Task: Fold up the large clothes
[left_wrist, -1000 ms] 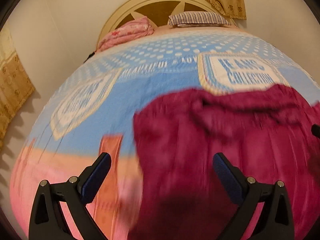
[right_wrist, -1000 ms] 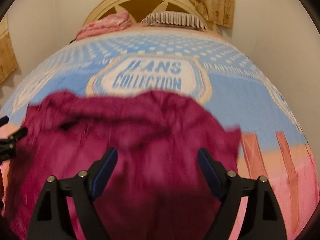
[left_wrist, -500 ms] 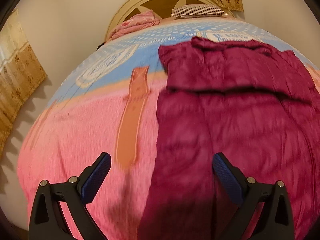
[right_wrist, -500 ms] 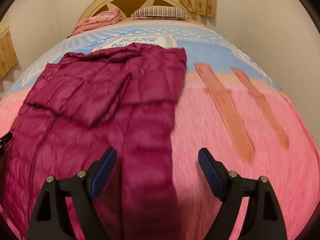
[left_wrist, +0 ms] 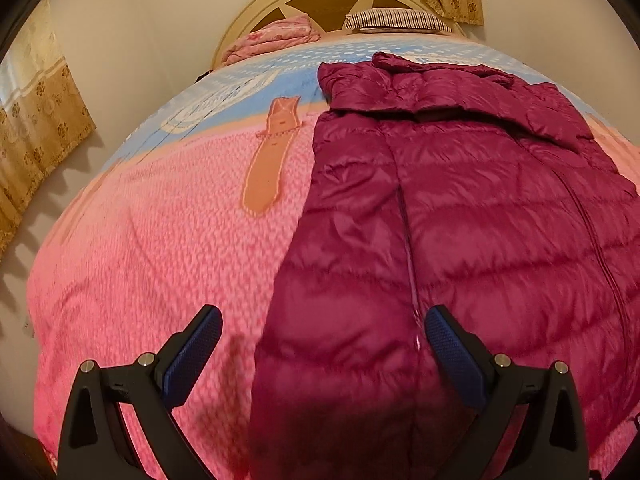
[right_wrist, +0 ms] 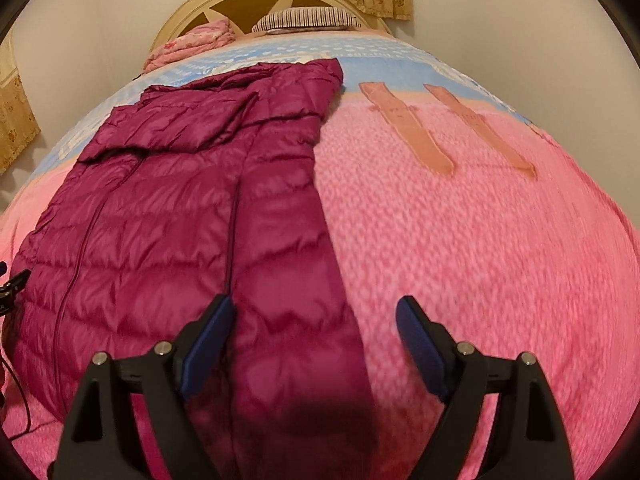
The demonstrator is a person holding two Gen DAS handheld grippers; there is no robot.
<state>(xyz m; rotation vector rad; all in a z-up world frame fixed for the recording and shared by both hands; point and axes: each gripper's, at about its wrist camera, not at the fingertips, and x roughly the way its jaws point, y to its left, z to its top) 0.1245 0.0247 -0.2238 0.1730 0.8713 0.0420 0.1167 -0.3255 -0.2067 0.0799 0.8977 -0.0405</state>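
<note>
Ahead, your coat (left_wrist: 460,220) lies flat on the bed (left_wrist: 160,260), collar toward the pillow (left_wrist: 396,20) and folded blanket (left_wrist: 272,40). Your left claw (left_wrist: 322,346) and right claw (right_wrist: 314,330) both gape wide over its near hem, gripping nothing.

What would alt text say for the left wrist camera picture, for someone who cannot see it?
A magenta quilted puffer coat lies flat, partly folded, on a bed with a pink and blue bedspread. The left gripper hangs open above the coat's near left edge, holding nothing. A striped pillow and a folded pink blanket sit by the cream headboard.
</note>
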